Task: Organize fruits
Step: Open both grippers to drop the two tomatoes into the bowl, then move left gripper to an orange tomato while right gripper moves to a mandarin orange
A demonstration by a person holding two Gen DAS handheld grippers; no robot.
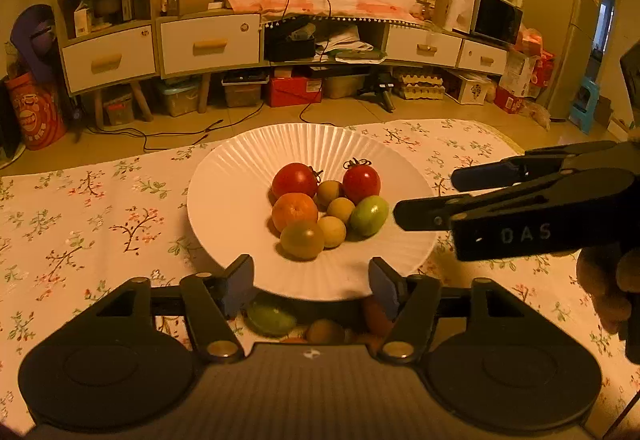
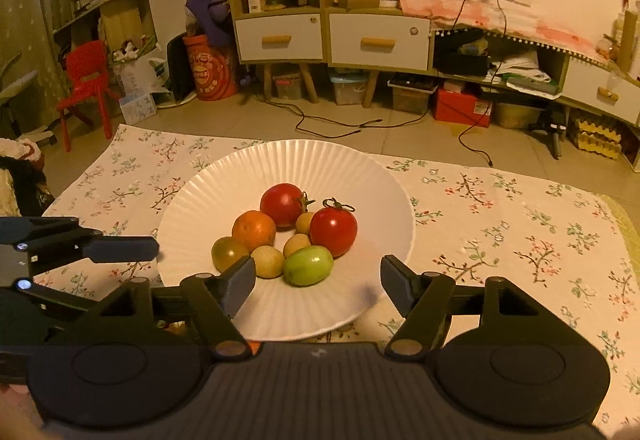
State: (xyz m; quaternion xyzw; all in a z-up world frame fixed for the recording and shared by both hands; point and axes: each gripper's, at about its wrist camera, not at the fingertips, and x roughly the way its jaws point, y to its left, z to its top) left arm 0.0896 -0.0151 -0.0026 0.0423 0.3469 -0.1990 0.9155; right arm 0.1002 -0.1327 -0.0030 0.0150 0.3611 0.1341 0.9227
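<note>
Seemingly near done: eight fruits (image 2: 294, 236) sit clustered in the plate (image 2: 200, 208) on the desk (image 2: 520, 224), while the left gripper (image 1: 312, 278) and right gripper (image 2: 318, 280) hover at its near rim, both spread wide and empty.

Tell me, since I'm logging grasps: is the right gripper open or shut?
Open. The right gripper has its fingers spread wide with nothing between them, above the near part of the white plate.
</note>
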